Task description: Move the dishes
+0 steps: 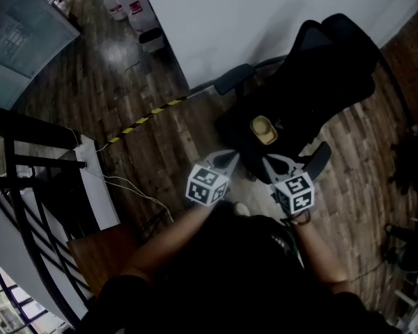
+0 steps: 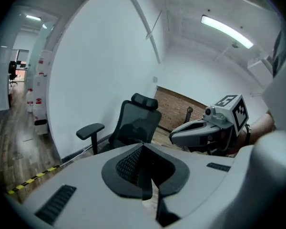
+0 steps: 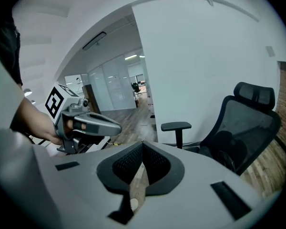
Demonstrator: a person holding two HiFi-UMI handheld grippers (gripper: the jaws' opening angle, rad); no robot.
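Observation:
No dishes show in any view. A small tan round object [image 1: 263, 129] lies on the seat of a black office chair [image 1: 313, 75], just beyond both grippers; what it is cannot be told. My left gripper [image 1: 231, 157] and right gripper [image 1: 268, 160] are held side by side at waist height, pointing at the chair. In the left gripper view the jaw tips [image 2: 143, 146] meet with nothing between them. The right gripper's tips [image 3: 143, 143] meet the same way, empty. Each gripper view shows the other gripper beside it, the right [image 2: 174, 136] and the left [image 3: 118, 126].
The chair [image 2: 133, 123] [image 3: 248, 128] stands against a white wall [image 1: 265, 12]. A black metal rack [image 1: 28, 158] fills the left side. Yellow-black tape [image 1: 146, 119] and a thin cable [image 1: 136, 190] run across the wood floor. Dark clutter [image 1: 411, 165] sits at the right.

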